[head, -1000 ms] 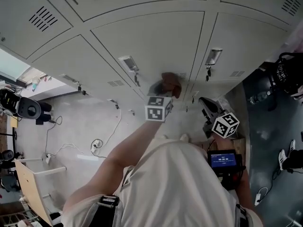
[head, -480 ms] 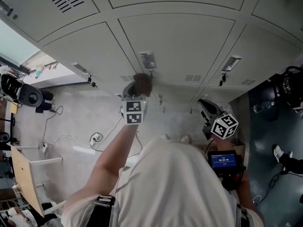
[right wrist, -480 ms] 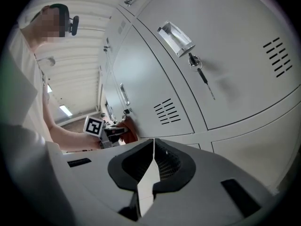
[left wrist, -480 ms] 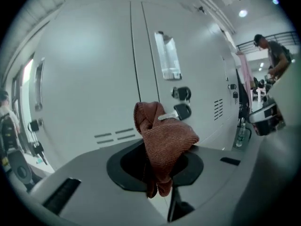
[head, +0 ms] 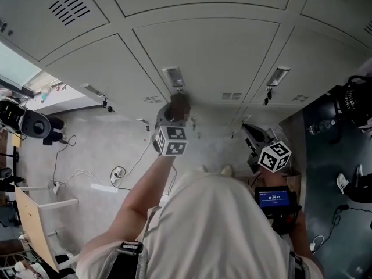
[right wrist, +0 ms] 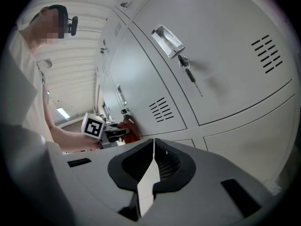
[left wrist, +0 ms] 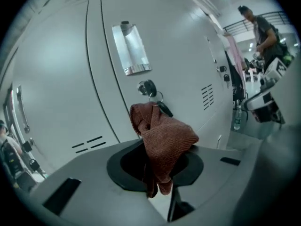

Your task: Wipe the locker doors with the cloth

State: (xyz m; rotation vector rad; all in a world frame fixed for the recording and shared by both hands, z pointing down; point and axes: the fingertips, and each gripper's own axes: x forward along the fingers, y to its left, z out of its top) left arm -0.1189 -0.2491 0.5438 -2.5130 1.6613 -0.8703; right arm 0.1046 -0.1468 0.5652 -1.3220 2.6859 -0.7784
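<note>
Cloth (left wrist: 162,138) pinched in the left tongs (head: 174,114), a person in a pale shirt (head: 221,231) reaches the left arm (head: 142,193) out nearly straight toward a bank of grey lockers (head: 215,57). The rust-brown cloth bunches up over the tips of the tongs. It sits right at the key (left wrist: 164,109) hanging from one door's lock (left wrist: 146,87), just below the metal handle plate (left wrist: 131,48). Whether it presses on the door cannot be told. The right arm is tucked in close at the person's side. The right tongs (right wrist: 151,166) are pressed together on nothing and aimed at the neighbouring door, well apart from the cloth. A small lit screen (head: 273,196) shows behind their marker cube (head: 275,156). Cables (head: 119,176) trail across the floor (head: 99,147) below.
</note>
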